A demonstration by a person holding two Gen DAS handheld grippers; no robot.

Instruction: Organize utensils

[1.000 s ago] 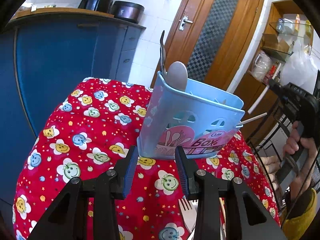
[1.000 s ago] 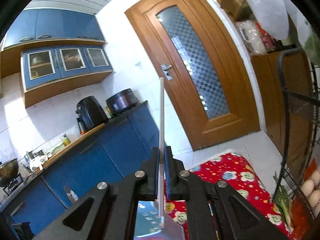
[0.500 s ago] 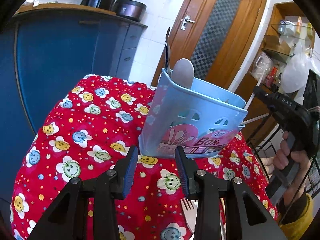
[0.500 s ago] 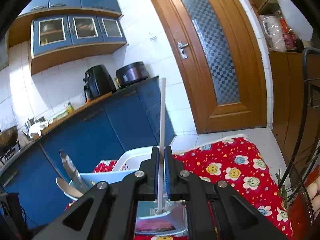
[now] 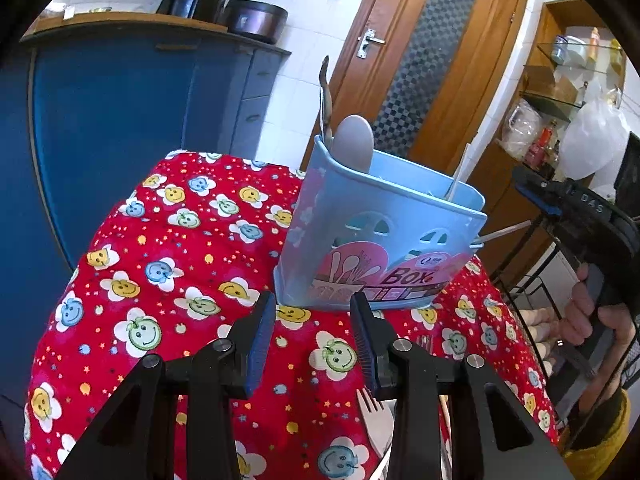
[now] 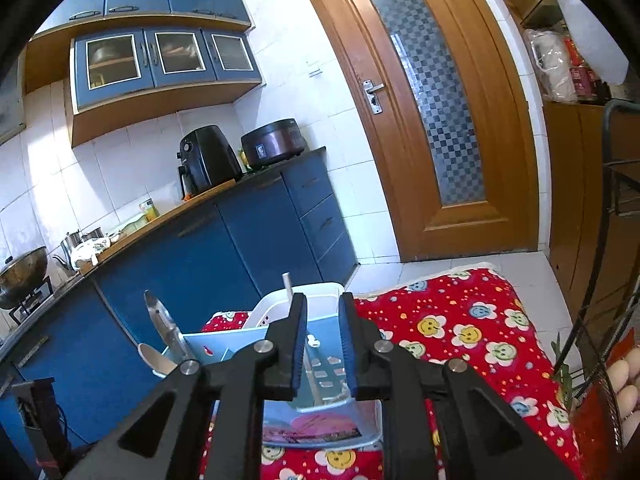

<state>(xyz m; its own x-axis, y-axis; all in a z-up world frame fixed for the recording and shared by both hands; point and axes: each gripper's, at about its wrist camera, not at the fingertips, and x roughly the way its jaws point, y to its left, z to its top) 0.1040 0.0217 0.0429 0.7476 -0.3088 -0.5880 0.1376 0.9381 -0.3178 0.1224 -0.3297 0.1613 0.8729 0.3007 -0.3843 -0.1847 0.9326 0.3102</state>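
Blue utensil box point(image 5: 380, 240) near cloth edge point(image 5: 516, 320)

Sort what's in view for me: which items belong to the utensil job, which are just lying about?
Job: light-blue plastic utensil box; white chopstick standing in it; grey spoon; pale plastic fork on the cloth.

Lying about: black air fryer; dark round cooker; white basket.

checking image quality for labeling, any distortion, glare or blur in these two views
Left wrist: fisheye bends the door, dark corners, utensil holder sharp. Right wrist: same bending, window glare washes the tiled wall; white stick readable.
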